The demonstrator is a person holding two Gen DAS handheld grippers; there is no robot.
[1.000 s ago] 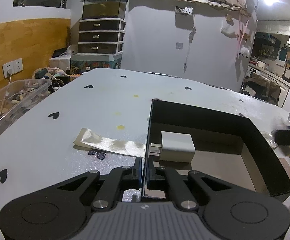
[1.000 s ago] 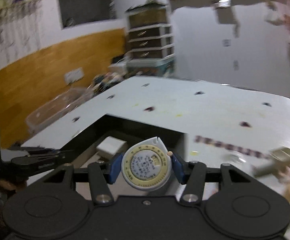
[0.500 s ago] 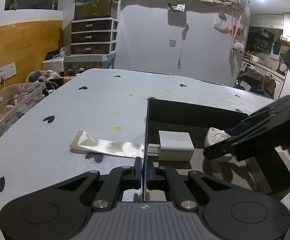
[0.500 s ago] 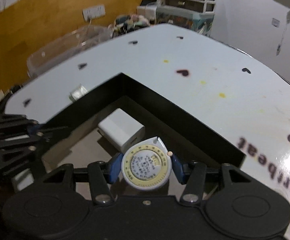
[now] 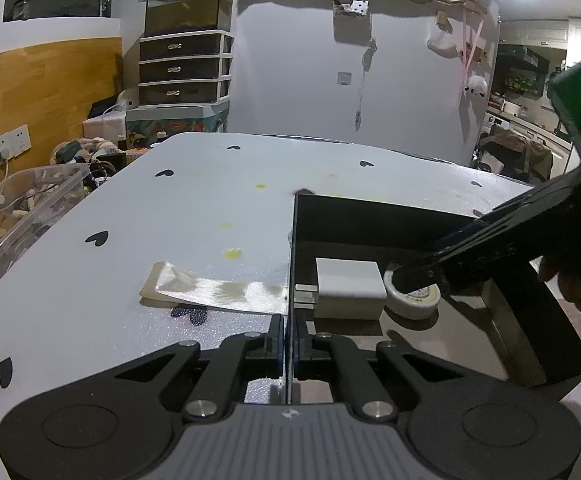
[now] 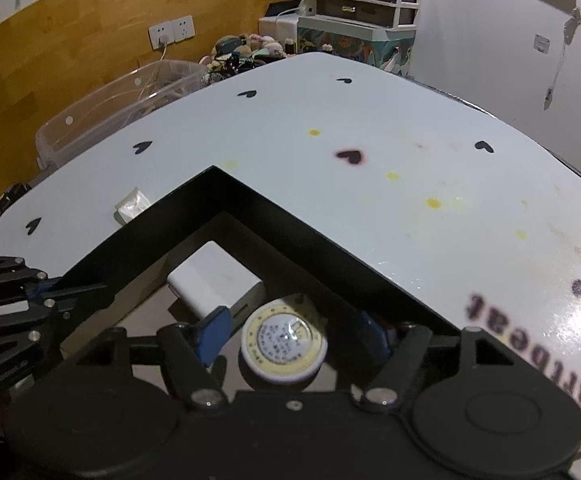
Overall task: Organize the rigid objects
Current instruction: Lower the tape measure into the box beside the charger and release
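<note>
Change: right gripper (image 6: pixel 290 330) has let go — jaws now spread wide of the tape measure (image 6: pixel 283 344).
Tape measure: on the box (image 5: pixel 370 218) floor, just beside the white charger (image 6: pixel 214 278).
Left gripper (image 5: pixel 286 338): closed on the box wall.
Meaning: one item stowed — more probably remain.

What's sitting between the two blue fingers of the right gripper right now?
The round tape measure lies flat on the black box's floor between the spread fingers of the right gripper, touching neither, beside the white charger; the right wrist view shows it.
</note>
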